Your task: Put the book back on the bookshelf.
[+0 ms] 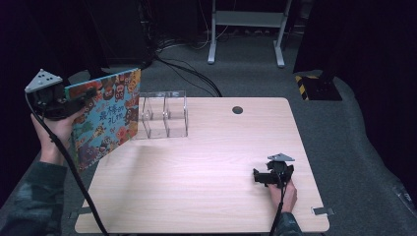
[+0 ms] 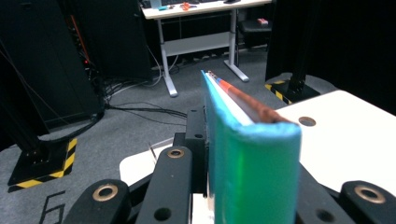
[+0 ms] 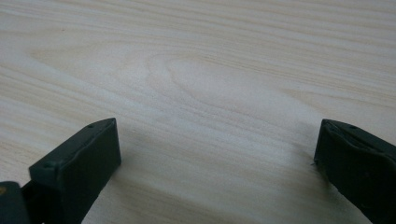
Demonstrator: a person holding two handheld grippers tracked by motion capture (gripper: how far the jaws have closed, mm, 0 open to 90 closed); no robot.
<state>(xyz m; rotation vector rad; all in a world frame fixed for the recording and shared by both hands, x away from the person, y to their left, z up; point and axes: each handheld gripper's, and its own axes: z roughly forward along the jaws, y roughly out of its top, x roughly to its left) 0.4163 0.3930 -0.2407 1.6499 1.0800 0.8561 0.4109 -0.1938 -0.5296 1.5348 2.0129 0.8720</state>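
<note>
L gripper: (image 1: 81, 101) clamped on book's top edge, held up off table's left edge
book: (image 1: 105, 118) in the air, cover facing the table, tilted; long axis runs down-left to up-right
rack: (image 1: 163, 114) clear, divided, on table just right of book, so L hand is nearer, by far
table: (image 1: 206, 167) bare wood mid
R gripper: (image 1: 272, 177) jaws wide apart, nothing in them, resting low near right-front, well apart from rack

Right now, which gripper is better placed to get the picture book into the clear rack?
Left, probably. The left gripper is shut on the picture book, held up beside the clear rack. The right gripper is open and empty, low over the table, far from both.
</note>
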